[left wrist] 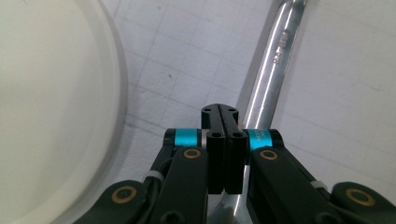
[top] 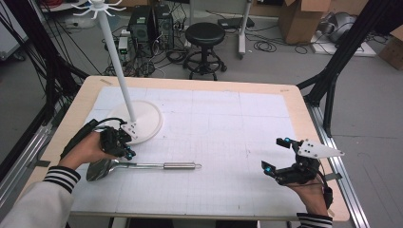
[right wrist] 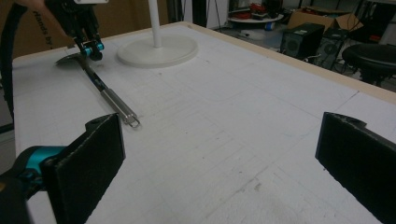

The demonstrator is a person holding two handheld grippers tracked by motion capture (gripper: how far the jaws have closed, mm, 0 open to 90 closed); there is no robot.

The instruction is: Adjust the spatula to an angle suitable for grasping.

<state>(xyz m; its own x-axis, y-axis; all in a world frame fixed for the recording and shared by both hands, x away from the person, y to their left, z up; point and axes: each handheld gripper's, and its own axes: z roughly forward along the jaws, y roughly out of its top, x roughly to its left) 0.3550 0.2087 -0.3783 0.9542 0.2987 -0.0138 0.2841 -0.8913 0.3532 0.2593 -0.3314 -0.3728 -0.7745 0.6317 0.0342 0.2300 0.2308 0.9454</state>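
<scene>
on the white table mat, left tool closed over the ladle; right tool wide open, empty.

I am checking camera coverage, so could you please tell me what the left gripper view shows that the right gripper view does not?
Left gripper view alone: the left gripper's own jaws pressed shut over the ladle's neck, and a stamped mark on the ladle handle. Right gripper view alone: the right gripper with jaws wide open above the bare mat, the ladle's hanging loop, the stand's pole and a stool. Both: the ladle and the white stand base.
</scene>
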